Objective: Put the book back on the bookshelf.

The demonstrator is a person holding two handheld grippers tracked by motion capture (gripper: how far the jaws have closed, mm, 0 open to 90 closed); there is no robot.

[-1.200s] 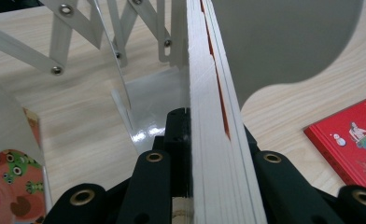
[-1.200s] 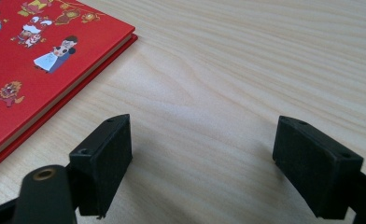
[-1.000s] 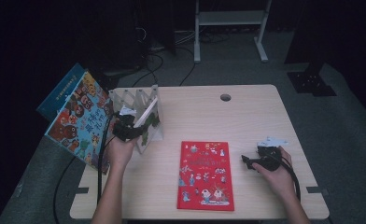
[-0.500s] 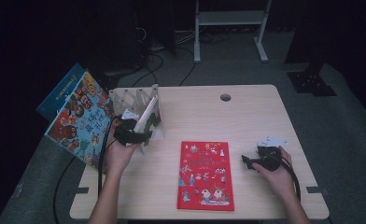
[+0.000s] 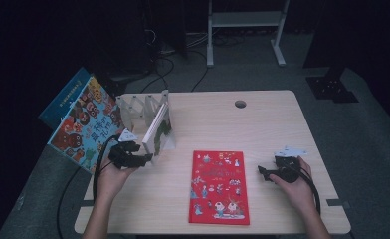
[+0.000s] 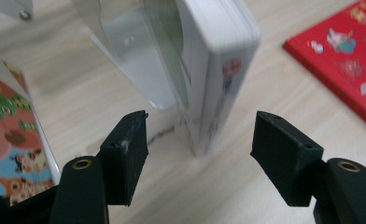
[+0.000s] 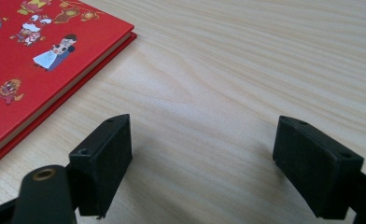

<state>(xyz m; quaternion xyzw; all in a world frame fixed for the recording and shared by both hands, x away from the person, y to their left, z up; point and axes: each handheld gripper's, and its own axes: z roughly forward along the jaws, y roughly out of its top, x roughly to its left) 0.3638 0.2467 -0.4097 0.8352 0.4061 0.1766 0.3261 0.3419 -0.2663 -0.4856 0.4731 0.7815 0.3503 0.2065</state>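
Observation:
A white book (image 5: 153, 130) with a green cover stands on edge, leaning in a clear folding rack (image 5: 139, 106) at the table's left. My left gripper (image 5: 144, 160) sits just in front of its near end. Its jaws have just been opening and now stand open. In the left gripper view the white book (image 6: 218, 70) rises ahead of the gap between the jaws of the left gripper (image 6: 200, 135), untouched by either pad. A red picture book (image 5: 219, 187) lies flat mid-table. My right gripper (image 5: 263, 172) rests to its right, open and holding nothing (image 7: 202, 154).
A large colourful book (image 5: 86, 124) leans beyond the table's left edge, with a blue one (image 5: 63, 97) behind it. The table (image 5: 262, 129) has a cable hole (image 5: 240, 104) at the back. A clear divider (image 6: 134, 60) stands beside the white book.
My left gripper let go of the white book, opened, and drew back toward the near edge. The book stays leaning in the rack. The right hand has not moved.

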